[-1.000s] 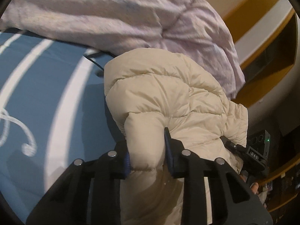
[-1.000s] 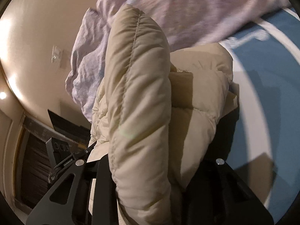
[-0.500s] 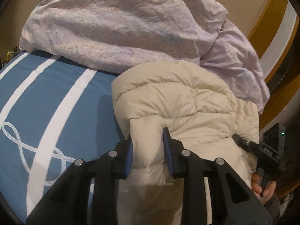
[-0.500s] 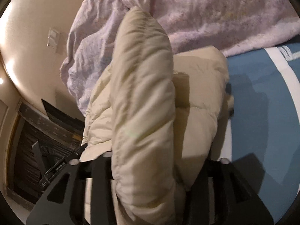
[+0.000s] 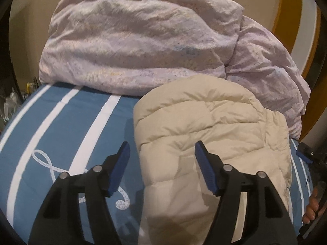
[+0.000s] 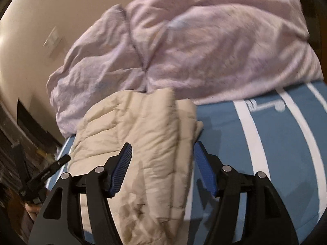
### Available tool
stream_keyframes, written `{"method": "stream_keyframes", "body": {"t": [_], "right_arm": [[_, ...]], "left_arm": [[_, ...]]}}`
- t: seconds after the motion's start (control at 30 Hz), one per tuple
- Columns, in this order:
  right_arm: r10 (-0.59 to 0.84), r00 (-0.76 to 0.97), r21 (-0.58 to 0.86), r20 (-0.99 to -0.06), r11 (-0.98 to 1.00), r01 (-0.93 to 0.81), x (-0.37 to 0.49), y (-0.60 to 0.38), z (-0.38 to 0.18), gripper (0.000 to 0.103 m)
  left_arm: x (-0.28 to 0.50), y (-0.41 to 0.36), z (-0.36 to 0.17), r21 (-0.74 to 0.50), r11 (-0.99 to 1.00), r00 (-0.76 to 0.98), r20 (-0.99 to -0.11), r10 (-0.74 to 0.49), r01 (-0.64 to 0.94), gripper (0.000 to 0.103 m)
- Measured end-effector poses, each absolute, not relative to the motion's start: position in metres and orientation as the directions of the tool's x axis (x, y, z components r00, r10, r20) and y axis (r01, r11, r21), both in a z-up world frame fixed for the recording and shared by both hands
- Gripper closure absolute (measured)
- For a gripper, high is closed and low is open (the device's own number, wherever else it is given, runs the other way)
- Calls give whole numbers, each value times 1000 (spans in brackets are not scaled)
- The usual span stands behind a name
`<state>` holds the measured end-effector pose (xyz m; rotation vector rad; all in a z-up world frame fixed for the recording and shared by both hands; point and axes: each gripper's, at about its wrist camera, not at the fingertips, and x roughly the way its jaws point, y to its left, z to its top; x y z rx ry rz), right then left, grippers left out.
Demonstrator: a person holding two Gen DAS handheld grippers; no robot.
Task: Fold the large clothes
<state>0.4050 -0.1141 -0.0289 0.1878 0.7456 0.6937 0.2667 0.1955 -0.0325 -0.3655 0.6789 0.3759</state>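
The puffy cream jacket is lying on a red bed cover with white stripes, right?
Not red. Both wrist views show the puffy cream jacket lying on a blue bed cover with white stripes.

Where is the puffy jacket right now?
The jacket lies folded on the blue striped bedspread, just in front of the lilac duvet. It is centre-right in the left wrist view and centre-left in the right.

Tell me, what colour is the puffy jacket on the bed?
Cream. The puffy jacket shows best in the left wrist view.
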Motion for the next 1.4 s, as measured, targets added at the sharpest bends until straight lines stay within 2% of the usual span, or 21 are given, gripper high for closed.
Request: {"method": "stream_keyframes", "body": {"t": [0.23, 0.5, 0.73, 1.1, 1.4], "right_arm": [[588, 597, 217, -546, 787, -578, 389, -54, -23, 46], [492, 690, 46, -531, 830, -556, 394, -22, -37, 47], [468, 672, 51, -573, 839, -541, 404, -22, -65, 47], [474, 647, 133, -597, 854, -504, 410, -27, -81, 47], [478, 625, 144, -617, 849, -508, 414, -27, -85, 47]], "left_arm": [[282, 165, -24, -54, 897, 691, -659, 298, -439, 32], [310, 160, -23, -9, 896, 683, -651, 332, -444, 32], [325, 166, -51, -15, 896, 672, -667, 321, -444, 27], [339, 167, -69, 5, 909, 677, -666, 313, -416, 23], [339, 172, -82, -22, 910, 692, -657, 298, -414, 20]]}}
